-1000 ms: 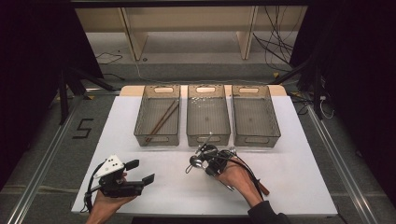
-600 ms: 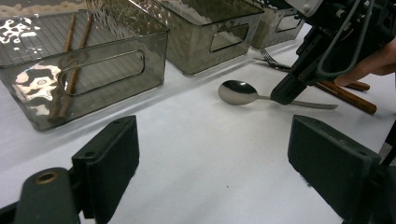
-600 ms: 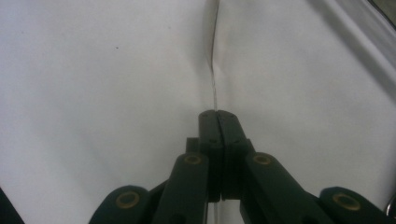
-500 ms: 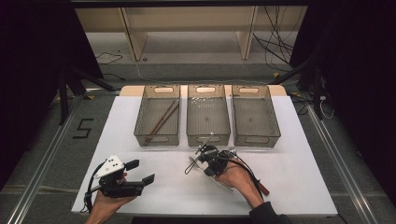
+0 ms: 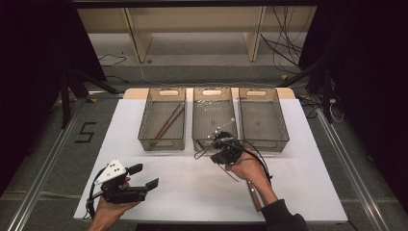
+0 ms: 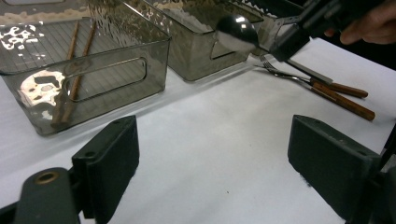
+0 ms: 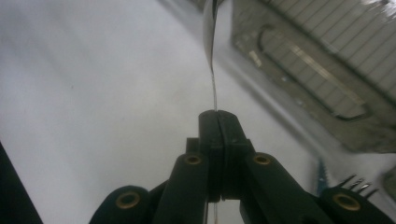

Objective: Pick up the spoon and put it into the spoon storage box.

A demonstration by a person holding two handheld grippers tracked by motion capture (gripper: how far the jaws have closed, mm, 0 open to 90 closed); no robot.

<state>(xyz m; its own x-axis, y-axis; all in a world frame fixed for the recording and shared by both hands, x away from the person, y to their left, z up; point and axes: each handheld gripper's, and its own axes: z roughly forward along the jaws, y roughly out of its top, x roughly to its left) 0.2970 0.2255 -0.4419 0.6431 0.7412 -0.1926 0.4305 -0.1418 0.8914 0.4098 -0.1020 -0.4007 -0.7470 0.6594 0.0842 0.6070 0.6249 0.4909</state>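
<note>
While the right claw (image 7: 218,116) grips a spoon (image 6: 236,33) at frame centre and the left claw (image 6: 224,172) gapes idle, the carry calls for release over the middle bin (image 5: 213,118).

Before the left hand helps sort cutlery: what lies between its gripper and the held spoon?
Bare white table in the left gripper view, from left gripper to spoon.

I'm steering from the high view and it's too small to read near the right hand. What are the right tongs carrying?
Observer: A metal spoon. The right gripper view shows the right tongs shut on its thin handle.
Operator: Anything left on the table near it?
Observer: The left gripper view shows a fork and what looks like a knife, both wooden-handled, lying side by side on the white table.
</note>
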